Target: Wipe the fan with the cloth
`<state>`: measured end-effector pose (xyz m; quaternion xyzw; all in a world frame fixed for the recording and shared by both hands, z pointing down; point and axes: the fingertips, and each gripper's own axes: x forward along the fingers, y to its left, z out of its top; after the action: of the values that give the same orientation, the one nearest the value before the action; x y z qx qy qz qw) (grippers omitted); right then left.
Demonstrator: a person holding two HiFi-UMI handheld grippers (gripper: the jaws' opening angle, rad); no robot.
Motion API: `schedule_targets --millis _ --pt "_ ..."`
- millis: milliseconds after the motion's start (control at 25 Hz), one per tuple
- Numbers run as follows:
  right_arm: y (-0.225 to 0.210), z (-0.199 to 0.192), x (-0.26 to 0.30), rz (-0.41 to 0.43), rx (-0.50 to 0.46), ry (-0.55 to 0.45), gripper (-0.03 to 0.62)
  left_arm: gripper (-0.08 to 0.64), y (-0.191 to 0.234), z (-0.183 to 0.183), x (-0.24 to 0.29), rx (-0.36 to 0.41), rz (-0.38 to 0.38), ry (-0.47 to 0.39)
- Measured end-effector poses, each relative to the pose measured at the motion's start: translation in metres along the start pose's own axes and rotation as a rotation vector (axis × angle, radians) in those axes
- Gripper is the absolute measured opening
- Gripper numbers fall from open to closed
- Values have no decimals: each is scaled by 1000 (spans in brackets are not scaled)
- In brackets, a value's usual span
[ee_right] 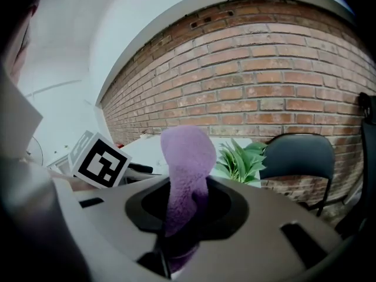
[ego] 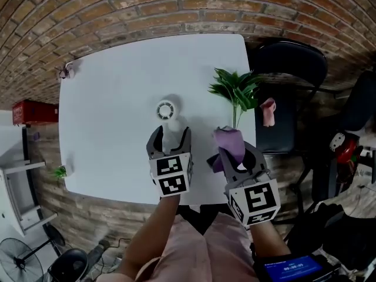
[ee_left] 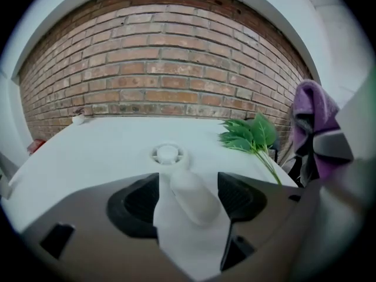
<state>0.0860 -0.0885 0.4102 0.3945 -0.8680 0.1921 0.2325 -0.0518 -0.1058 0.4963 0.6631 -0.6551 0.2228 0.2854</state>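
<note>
- On the white table, head view, the small white fan lies with its handle running back between the left gripper's jaws. The right gripper carries the purple cloth.
- Left gripper view: jaws wide, handle between them, pads not pressing.
- Right gripper view: jaws clamped on the cloth.
- Likely step: securing the fan. Next, close on the handle, then bring the cloth to the grille.

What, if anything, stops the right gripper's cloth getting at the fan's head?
Probably nothing, so likely yes. The fan's head lies bare on the table beyond the left gripper, whose open jaws straddle only the handle; the right gripper, shut on the cloth, sits beside it.
</note>
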Motion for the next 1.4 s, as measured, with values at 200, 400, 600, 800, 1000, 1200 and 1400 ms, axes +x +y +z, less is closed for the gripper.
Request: schedule_targets --millis 200,400,600,800,1000,1200,1400 --pt "2 0 -2 -19 1 2 94 314 -4 -12 17 -27 -23 82" --pt "1 3 -5 -39 10 -6 94 291 -2 -17 26 31 -12 143" --pt "1 7 -7 -52 21 -15 94 287 1 -20 27 103 -67 178" --pt "8 8 -9 -54 26 -19 94 272 5 -24 24 228 -155 209" --pt "13 10 -12 -60 29 -22 94 262 20 -35 6 336 -270 266" --pt "20 13 -10 -57 22 -27 94 251 48 -50 -15 300 -343 294" --pt "30 16 -5 -40 4 -17 95 304 69 -50 -25 211 -336 288"
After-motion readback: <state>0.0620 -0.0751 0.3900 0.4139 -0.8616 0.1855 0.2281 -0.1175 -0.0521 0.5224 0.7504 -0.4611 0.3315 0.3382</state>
